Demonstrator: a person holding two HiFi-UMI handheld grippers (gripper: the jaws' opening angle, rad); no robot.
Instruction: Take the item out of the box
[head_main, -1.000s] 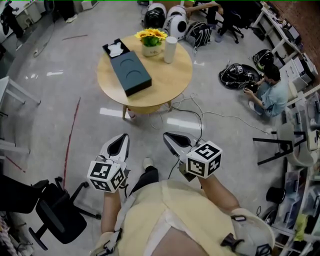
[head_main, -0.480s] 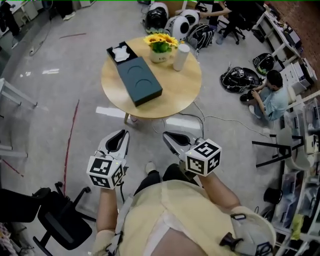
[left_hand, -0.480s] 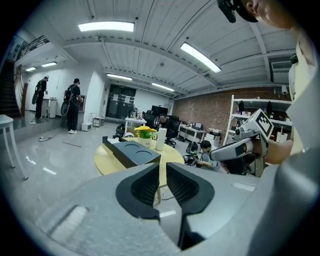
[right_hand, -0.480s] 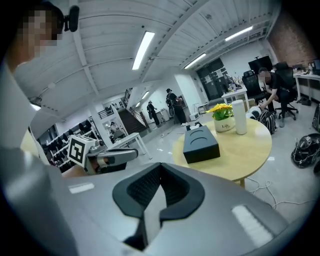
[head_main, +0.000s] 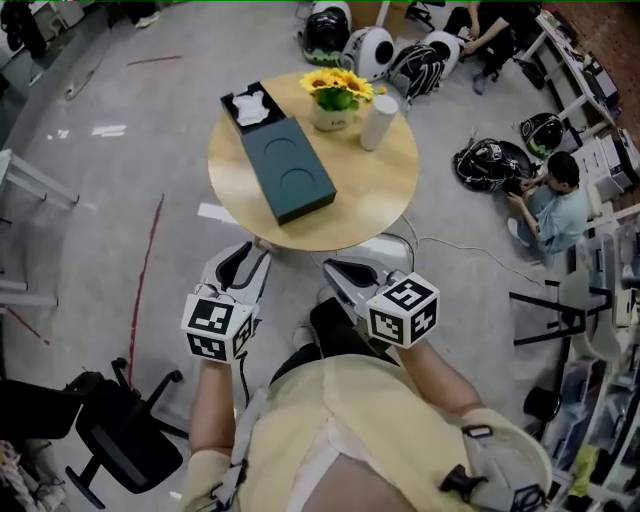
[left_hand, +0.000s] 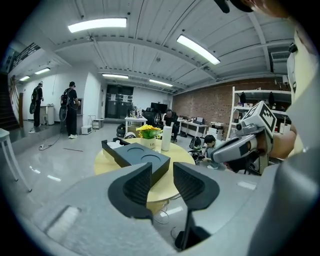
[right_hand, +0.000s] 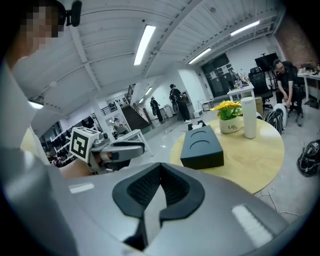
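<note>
Evidently approaching: the left claw (head_main: 245, 260) is opening and empty, the right claw (head_main: 340, 272) clenched and empty. The box (head_main: 288, 170) lies well ahead on the bench (head_main: 375, 190); next, probably, both reach forward.

Potted sunflowers (head_main: 338, 98) and a white cylinder (head_main: 378, 122) stand side by side at the round desk's (head_main: 370, 190) far edge.
</note>
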